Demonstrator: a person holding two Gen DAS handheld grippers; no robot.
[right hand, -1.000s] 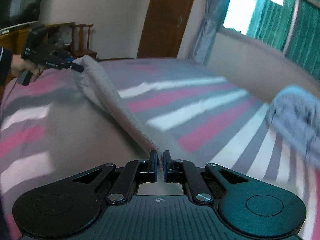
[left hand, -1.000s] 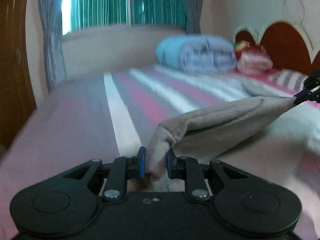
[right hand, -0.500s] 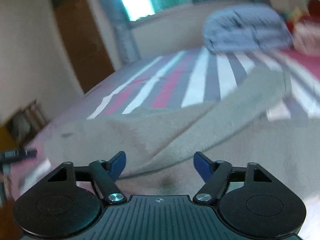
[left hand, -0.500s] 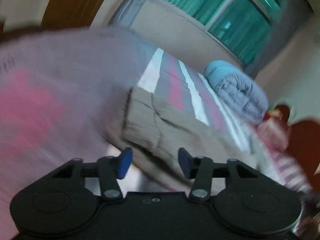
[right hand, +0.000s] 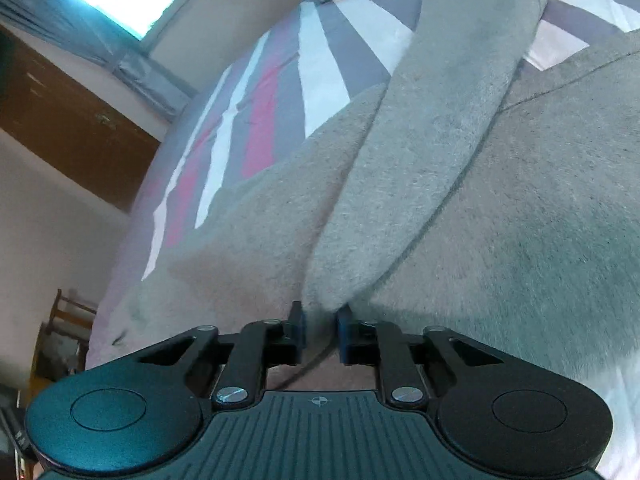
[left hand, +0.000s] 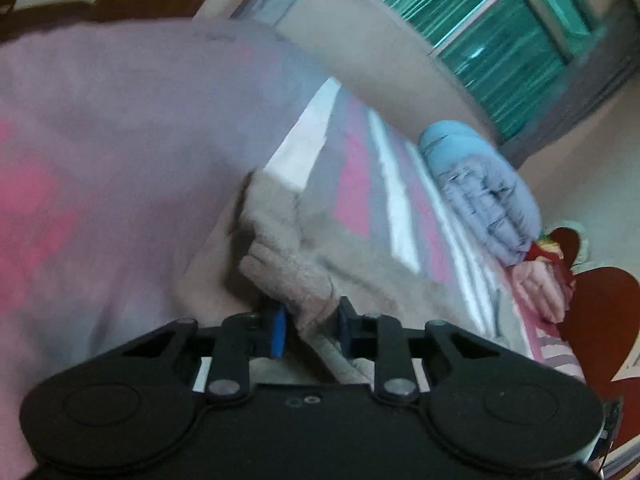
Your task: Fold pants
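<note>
The grey-brown fleece pants point(left hand: 360, 264) lie on the striped bed. In the left wrist view my left gripper point(left hand: 311, 330) has its jaws closed around a thick folded edge of the pants point(left hand: 292, 276) close to the bed. In the right wrist view the pants point(right hand: 500, 200) fill most of the frame, with one long folded strip point(right hand: 432, 128) running away from me. My right gripper point(right hand: 321, 334) is closed on the near end of that strip, low over the fabric.
The bed point(left hand: 100, 140) has pink, grey and white stripes. A rolled blue-grey duvet point(left hand: 480, 184) and pink bedding point(left hand: 540, 284) lie by the red headboard point(left hand: 600, 308). A window point(left hand: 500, 28), a brown door point(right hand: 68, 120) and a wooden chair point(right hand: 64, 320) stand around.
Both grippers dropped the stretched pants onto the bed, opened half a second ago, then moved in low and closed again on new folds of the fabric.
</note>
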